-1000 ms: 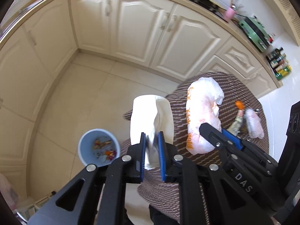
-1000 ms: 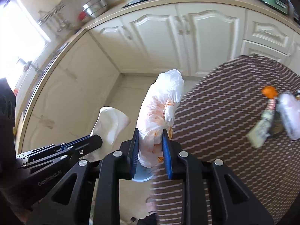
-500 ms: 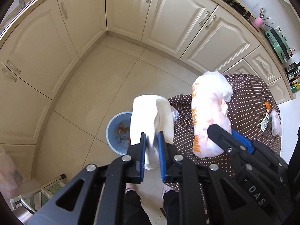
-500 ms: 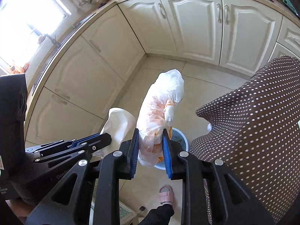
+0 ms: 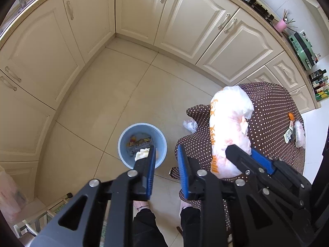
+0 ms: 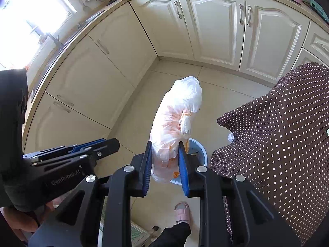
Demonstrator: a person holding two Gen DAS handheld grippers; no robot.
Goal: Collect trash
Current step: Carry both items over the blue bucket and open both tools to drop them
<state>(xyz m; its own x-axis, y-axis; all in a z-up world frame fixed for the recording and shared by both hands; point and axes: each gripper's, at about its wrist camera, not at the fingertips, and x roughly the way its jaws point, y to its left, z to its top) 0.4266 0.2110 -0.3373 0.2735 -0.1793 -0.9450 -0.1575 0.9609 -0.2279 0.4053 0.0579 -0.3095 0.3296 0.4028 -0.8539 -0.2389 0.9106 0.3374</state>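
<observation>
My left gripper (image 5: 165,148) hangs over the blue bin (image 5: 123,138) on the floor, its jaws opening with nothing between them. A white paper wad (image 5: 141,154) lies in the bin on other scraps, just beside the left fingertip. My right gripper (image 6: 165,144) is shut on a white plastic bag with orange print (image 6: 176,115), which sticks up past the fingers. It holds the bag above the bin (image 6: 199,150), mostly hidden behind bag and fingers. The same bag (image 5: 228,127) shows in the left wrist view, to the right of the bin.
A table under a brown dotted cloth (image 5: 271,107) stands right of the bin, with a wrapper and a crumpled plastic piece (image 5: 299,132) at its far side. A crumpled white scrap (image 5: 190,124) lies on the floor by the cloth. Cream cabinets (image 6: 216,30) line the walls. A person's slippered foot (image 6: 182,212) is below.
The left gripper opened and let go of the white paper, which now lies in the bin. Both grippers swung from the table edge to above the bin; the right still grips the bag.
</observation>
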